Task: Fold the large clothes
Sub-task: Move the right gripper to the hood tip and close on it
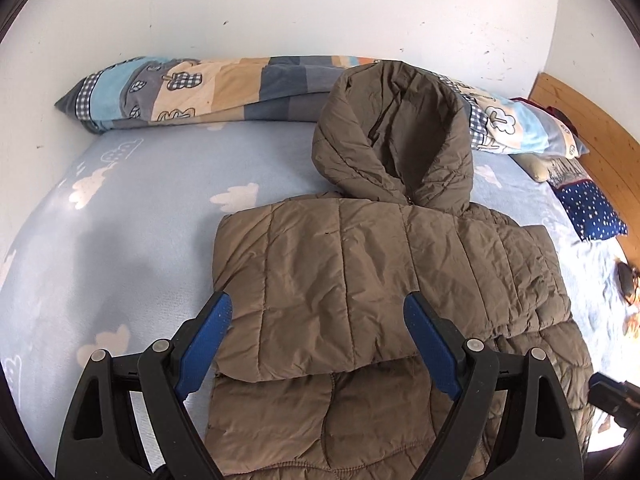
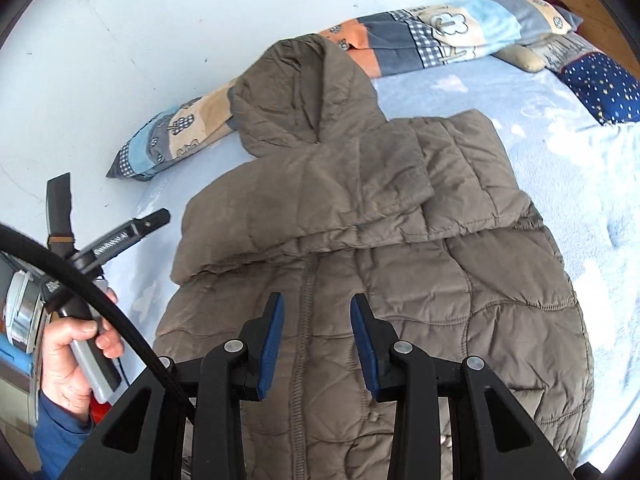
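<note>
Bed (image 1: 132, 216); jacket (image 1: 360, 280) hood toward wall (image 1: 280, 8)

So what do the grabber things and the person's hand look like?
Each gripper is black plastic with two fingers, flat blue ridged pads and silver round pins. A black cable curves past. The bare hand has a blue sleeve.

One brown puffer jacket (image 1: 360, 280) at frame centre, one patchwork quilt roll (image 1: 192, 92) across the top, one starry navy pillow (image 1: 592, 212) at right, two grippers, left (image 1: 316, 312) and right (image 2: 317, 312).
</note>
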Demonstrator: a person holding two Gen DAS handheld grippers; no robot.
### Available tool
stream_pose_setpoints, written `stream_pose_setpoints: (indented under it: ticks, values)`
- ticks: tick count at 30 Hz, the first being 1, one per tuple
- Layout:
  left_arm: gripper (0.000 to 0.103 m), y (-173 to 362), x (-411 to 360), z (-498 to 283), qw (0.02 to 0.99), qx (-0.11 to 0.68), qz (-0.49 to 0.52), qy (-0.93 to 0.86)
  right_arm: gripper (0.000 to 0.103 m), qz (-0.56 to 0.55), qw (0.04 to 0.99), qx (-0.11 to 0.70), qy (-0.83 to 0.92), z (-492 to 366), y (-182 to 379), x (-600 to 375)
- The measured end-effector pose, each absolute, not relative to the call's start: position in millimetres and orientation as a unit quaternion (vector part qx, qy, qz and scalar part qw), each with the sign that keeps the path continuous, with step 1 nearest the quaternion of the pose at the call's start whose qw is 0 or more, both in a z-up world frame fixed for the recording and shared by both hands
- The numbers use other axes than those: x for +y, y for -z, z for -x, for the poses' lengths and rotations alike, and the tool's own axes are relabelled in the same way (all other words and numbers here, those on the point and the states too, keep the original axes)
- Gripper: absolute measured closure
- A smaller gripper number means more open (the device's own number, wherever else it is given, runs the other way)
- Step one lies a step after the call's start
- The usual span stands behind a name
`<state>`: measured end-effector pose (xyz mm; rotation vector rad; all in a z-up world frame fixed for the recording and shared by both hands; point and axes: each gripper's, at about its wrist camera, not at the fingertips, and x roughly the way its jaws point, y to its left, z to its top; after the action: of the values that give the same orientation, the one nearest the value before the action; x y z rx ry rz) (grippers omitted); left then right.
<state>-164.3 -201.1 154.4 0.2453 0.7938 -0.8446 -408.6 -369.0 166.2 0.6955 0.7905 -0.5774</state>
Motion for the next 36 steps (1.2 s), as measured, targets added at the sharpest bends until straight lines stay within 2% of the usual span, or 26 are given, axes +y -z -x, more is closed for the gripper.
stream_pose_setpoints:
  ticks: [19,22,26,36]
  values:
    - [0.016,-143,-218,137,0.819,0.399,-0.106,0.397,0.065,-0.308,0.829,0.38,0.271,378,-187,-399]
    - [0.016,-142,-216,125,0.817,0.414,-0.083,0.392,0.059,-0.29,0.838,0.376,0.268,363,-203,-414]
    - [0.016,-140,-214,116,0.812,0.429,-0.064,0.39,0.052,-0.271,0.845,0.375,0.269,331,-225,-442]
    - [0.016,-138,-208,109,0.824,0.417,-0.073,0.376,0.049,-0.314,0.853,0.344,0.236,193,-263,-528]
